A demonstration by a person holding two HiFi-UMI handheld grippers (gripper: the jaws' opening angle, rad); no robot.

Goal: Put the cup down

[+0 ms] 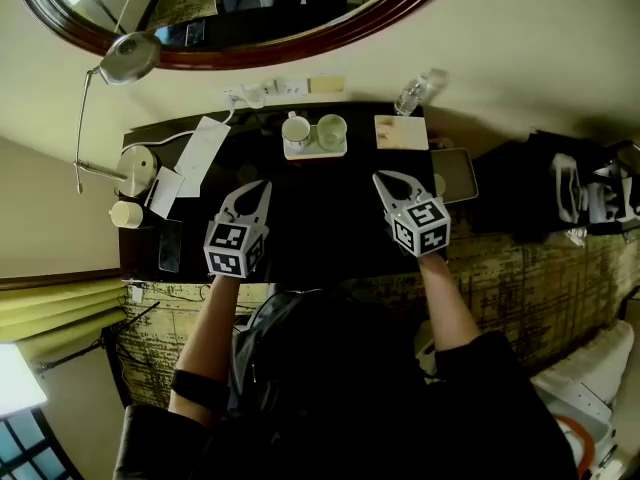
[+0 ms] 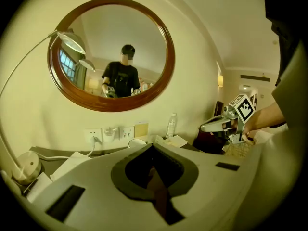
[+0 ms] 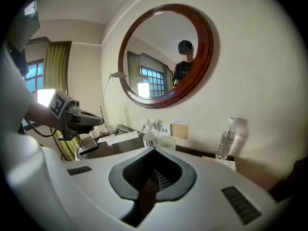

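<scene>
The white ceramic cup (image 1: 296,129) stands upright on a small pale tray (image 1: 312,152) at the back of the dark desktop (image 1: 320,218), just beside a clear textured glass (image 1: 331,131). The left gripper (image 1: 262,186) and the right gripper (image 1: 381,179) hover over the desktop, each with jaws pressed together and nothing between them (both apart from the tray).

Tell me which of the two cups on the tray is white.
The white cup is the left one in the head view; the other cup, on its right, is pale green and translucent.
</scene>
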